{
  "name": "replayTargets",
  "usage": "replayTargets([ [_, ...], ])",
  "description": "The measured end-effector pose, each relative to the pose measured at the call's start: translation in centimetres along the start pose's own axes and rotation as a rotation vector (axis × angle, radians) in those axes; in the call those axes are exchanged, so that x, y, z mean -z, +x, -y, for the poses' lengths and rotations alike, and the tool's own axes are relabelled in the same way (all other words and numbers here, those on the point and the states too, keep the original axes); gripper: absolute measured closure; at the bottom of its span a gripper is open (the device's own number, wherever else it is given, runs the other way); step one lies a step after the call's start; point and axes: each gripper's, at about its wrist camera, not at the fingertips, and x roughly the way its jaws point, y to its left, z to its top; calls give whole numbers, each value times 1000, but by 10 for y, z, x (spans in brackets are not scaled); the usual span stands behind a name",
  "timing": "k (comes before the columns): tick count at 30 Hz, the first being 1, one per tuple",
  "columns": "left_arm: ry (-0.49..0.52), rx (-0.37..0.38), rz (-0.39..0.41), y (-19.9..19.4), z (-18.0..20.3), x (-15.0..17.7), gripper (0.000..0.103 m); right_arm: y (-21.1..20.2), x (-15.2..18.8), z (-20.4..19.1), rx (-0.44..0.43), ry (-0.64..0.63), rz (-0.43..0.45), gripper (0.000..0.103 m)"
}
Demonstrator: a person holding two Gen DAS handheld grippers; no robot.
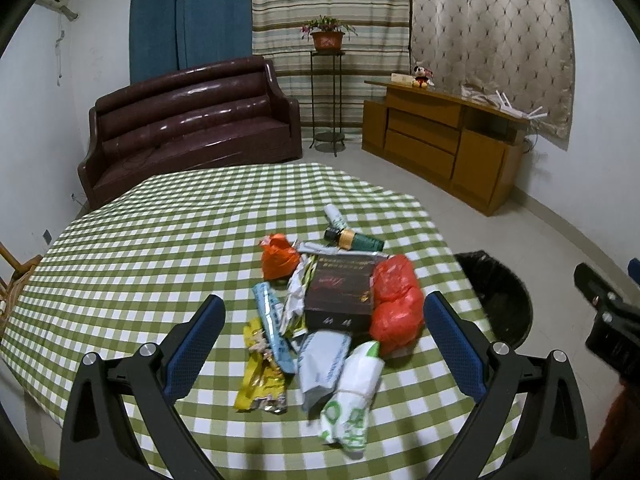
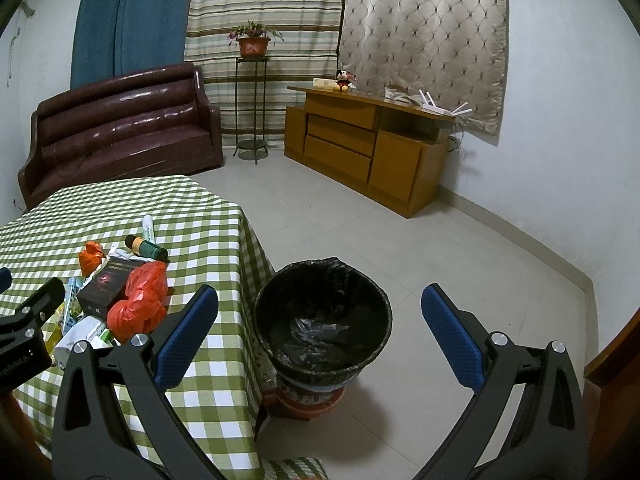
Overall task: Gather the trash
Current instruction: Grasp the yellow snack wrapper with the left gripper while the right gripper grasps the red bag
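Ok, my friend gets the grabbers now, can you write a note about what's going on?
Left gripper: open, empty, above the trash pile on the checked table.
Right gripper: open, empty, above the black-lined bin on the floor beside the table.
Done: nothing seems binned yet; only the liner shows.
Left: move the wrappers, dark box, red bags and bottle into the bin.

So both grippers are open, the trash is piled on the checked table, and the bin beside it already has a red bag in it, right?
Not quite. The bin holds only its black liner, as the right wrist view shows; the red bag lies in the pile on the table. Both the left gripper and the right gripper are open.
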Motion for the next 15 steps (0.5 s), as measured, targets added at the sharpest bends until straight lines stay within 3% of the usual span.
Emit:
replayTargets([
  [11, 0, -47, -71, 10, -55, 24, 6, 13, 14, -30, -50, -31, -49, 4],
  [15, -13, -74, -94, 14, -72, 30, 6, 21, 16, -42, -65, -48, -83, 14],
])
